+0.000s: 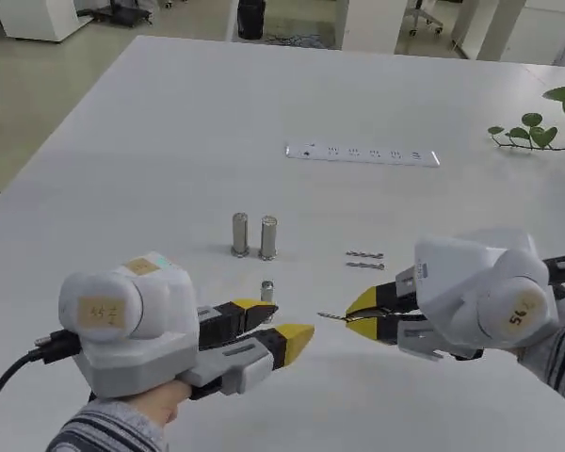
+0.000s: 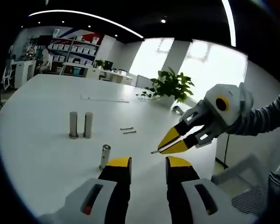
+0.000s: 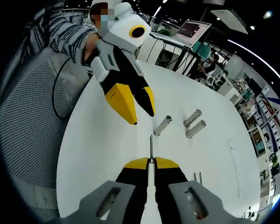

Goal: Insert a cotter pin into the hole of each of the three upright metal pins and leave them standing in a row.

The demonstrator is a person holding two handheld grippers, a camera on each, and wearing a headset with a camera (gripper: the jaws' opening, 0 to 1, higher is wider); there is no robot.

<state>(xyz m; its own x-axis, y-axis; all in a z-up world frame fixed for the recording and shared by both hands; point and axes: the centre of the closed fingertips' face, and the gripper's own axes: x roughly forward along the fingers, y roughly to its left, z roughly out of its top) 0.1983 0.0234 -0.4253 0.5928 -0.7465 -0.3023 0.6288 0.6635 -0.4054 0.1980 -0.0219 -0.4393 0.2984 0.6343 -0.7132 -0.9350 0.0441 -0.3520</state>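
Note:
Three upright metal pins stand on the white table: two side by side (image 1: 240, 234) (image 1: 268, 237) and a third (image 1: 266, 291) nearer to me, just beyond my left gripper (image 1: 273, 327), which is open and empty. In the left gripper view that near pin (image 2: 104, 156) stands just left of the jaws. My right gripper (image 1: 363, 315) is shut on a cotter pin (image 1: 331, 316), whose tip points left toward the near pin. The right gripper view shows the cotter pin (image 3: 151, 148) sticking straight out from the closed jaws toward the near pin (image 3: 162, 126). Two more cotter pins (image 1: 364, 260) lie on the table.
A white power strip (image 1: 362, 153) lies farther back on the table. A potted plant's leaves (image 1: 543, 122) reach in at the right edge. In the right gripper view a mesh office chair (image 3: 32, 126) stands beside the table.

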